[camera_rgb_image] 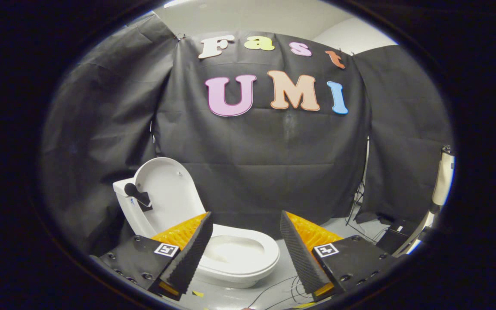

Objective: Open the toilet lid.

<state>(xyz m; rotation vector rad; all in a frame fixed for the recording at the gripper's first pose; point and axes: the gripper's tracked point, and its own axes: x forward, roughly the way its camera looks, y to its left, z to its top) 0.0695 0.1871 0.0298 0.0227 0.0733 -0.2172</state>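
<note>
So the biggest thing here is the toilet (230,258), sitting on the pale floor (351,230) in front of the black cloth wall (265,172), and everything else is easiest to place off it. Its lid (168,193) is already standing upright, leaning back against the tank (121,189) at the rear of the toilet, with the seat (269,254) lying down flat around the open bowl (235,249), so going by the task the opening part is looking done or all but done. There's a small dark fitting (138,196) hanging on the lid's tank-side edge, can't tell what it is. The gripper (246,247) is hovering over the near side of the toilet with its fingers (192,254) spread wide apart, gripping nothing, and the bowl is showing between them. As for handling, the lid is looking like stiff, smooth, light plastic turning on a hinge at the back, so probably slippery to pinch; the thin free rim, farthest from the hinge, is likely the best place to hook or nudge it. Some thin cables (282,288) are trailing on the floor just beside the toilet's base, and a small dark box (392,237) is lying well off to the far side of the toilet from the tank.
</note>
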